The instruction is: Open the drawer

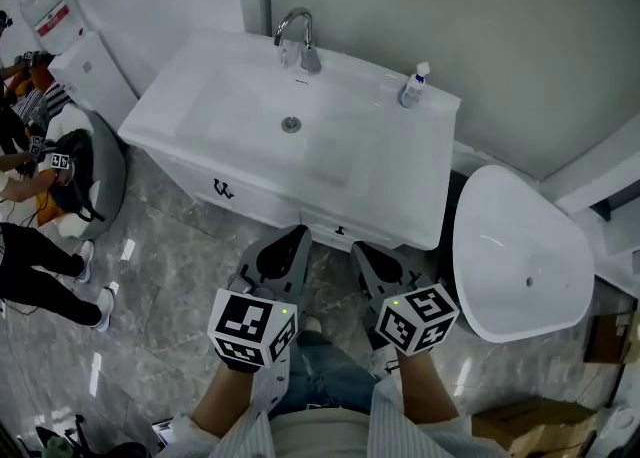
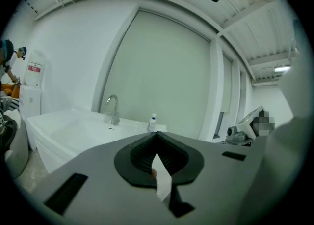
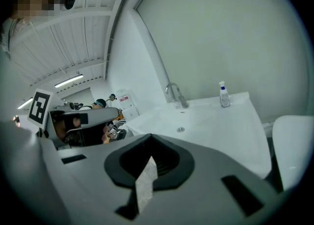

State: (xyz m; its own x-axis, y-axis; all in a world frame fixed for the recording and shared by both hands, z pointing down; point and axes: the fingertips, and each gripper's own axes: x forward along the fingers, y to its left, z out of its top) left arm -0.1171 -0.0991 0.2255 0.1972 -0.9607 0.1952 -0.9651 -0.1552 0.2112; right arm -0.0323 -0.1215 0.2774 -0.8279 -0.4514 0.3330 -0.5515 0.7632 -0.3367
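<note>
A white vanity (image 1: 200,116) with a sink stands against the wall, seen from above in the head view. Its front holds a drawer with a dark handle (image 1: 222,189) on the left and a second small handle (image 1: 340,231) further right. My left gripper (image 1: 298,238) hovers just in front of the vanity's front, jaws shut and empty. To its right, my right gripper (image 1: 358,250) is also shut with nothing in it, below the second handle. The left gripper (image 2: 156,133) looks over the vanity top (image 2: 73,130). The right gripper (image 3: 149,136) faces the basin (image 3: 206,121).
A faucet (image 1: 298,38) and a soap bottle (image 1: 413,84) stand on the vanity top. A white toilet-like fixture (image 1: 520,256) sits close on the right. People (image 1: 30,156) and a grey seat are at the left, a cardboard box (image 1: 530,416) at the lower right.
</note>
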